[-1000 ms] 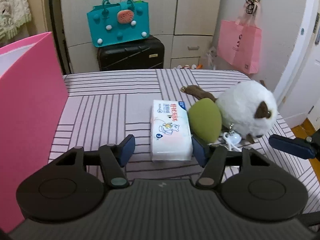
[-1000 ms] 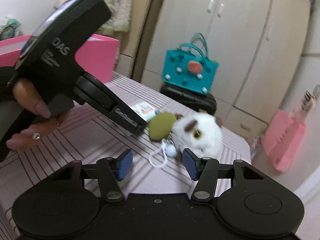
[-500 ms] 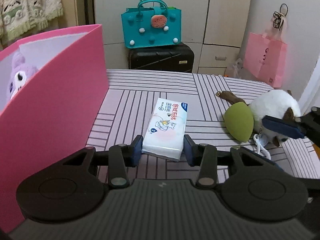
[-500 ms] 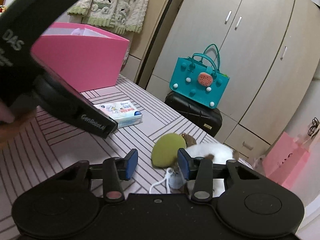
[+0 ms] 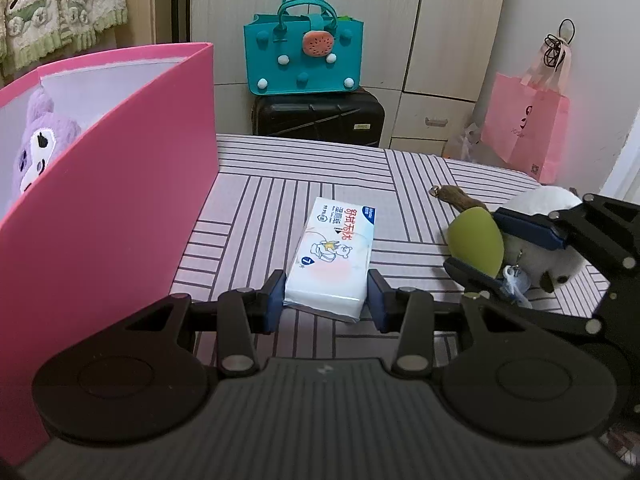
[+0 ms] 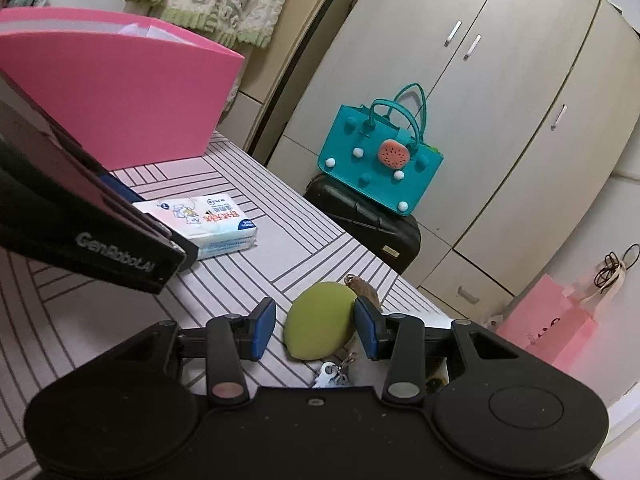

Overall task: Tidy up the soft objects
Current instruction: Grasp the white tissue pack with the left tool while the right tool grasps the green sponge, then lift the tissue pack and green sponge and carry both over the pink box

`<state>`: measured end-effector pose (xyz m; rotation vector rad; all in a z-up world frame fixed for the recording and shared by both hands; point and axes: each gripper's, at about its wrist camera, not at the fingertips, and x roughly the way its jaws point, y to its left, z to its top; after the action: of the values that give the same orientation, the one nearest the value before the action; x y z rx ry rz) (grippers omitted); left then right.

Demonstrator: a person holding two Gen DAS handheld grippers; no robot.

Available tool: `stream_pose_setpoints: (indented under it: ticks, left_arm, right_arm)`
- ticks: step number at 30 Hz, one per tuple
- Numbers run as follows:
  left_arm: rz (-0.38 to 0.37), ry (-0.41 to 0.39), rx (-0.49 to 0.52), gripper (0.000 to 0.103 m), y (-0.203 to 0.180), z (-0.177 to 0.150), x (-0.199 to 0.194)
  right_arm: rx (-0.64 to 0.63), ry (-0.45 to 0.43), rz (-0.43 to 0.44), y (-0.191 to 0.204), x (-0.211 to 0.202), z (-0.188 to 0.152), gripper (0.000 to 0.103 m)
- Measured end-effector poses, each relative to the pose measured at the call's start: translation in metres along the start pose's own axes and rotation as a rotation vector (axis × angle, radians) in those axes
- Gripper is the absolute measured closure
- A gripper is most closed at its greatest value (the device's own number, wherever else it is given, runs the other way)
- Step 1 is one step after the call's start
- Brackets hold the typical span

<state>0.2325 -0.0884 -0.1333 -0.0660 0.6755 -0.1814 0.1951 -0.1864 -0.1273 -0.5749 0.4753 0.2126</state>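
Observation:
A white tissue pack [image 5: 336, 248] lies on the striped table [image 5: 260, 208]. My left gripper [image 5: 326, 300] is shut on its near end, a blue pad against each side. To the right an olive-green soft pouch [image 6: 320, 324] rests against a white plush toy [image 5: 548, 204] with brown patches. My right gripper [image 6: 316, 330] straddles the pouch: the right pad touches it and a slim gap shows at the left pad, so it stands open. In the left wrist view the right gripper [image 5: 474, 240] has one finger above the pouch and one below. Its body hides most of the plush.
A tall pink box [image 5: 120, 208] stands at the table's left with a purple plush [image 5: 40, 148] inside. Beyond the table a teal bag [image 5: 304, 56] sits on a black suitcase [image 5: 320, 116]. A pink paper bag [image 5: 524, 128] hangs at the right.
Both pairs of jaws have narrowed. The left gripper turned and came in around the tissue pack's near end. The right gripper moved forward until the green pouch lay between its pads.

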Motion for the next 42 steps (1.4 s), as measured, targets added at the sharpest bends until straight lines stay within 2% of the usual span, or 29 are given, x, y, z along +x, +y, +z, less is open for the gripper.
stream_pose_setpoints:
  ticks: [1, 2, 5, 9, 15, 21, 27, 37, 42]
  left_arm:
    - [-0.001, 0.000, 0.000, 0.062, 0.000, 0.000, 0.000]
    - [-0.002, 0.001, 0.001, 0.062, 0.000, 0.000, 0.000]
    - [0.001, -0.002, 0.009, 0.062, 0.000, -0.001, -0.001]
    - [0.010, -0.013, 0.016, 0.062, -0.002, -0.004, -0.002]
    - [0.007, -0.013, 0.012, 0.062, 0.000, -0.003, -0.007]
    - [-0.010, 0.000, 0.028, 0.062, -0.002, -0.004, -0.011]
    - [-0.046, 0.024, 0.048, 0.062, -0.004, -0.009, -0.022]
    - [-0.070, 0.049, 0.081, 0.063, -0.006, -0.018, -0.041]
    - [-0.083, 0.092, 0.102, 0.061, -0.009, -0.023, -0.042]
  right_arm:
    - [0.005, 0.003, -0.008, -0.001, 0.002, 0.000, 0.057]
    - [0.017, 0.000, -0.019, -0.002, 0.003, 0.001, 0.064]
    - [0.073, -0.017, -0.020, -0.007, -0.002, 0.001, 0.065]
    - [0.166, -0.042, 0.041, -0.014, -0.015, 0.001, 0.065]
    - [0.294, -0.028, 0.154, -0.022, -0.026, -0.003, 0.065]
    - [0.404, 0.019, 0.246, -0.029, -0.029, -0.011, 0.065]
    - [0.491, 0.062, 0.289, -0.033, -0.034, -0.018, 0.065]
    - [0.568, 0.106, 0.352, -0.038, -0.046, -0.027, 0.065]
    - [0.552, 0.106, 0.341, -0.034, -0.053, -0.029, 0.065]
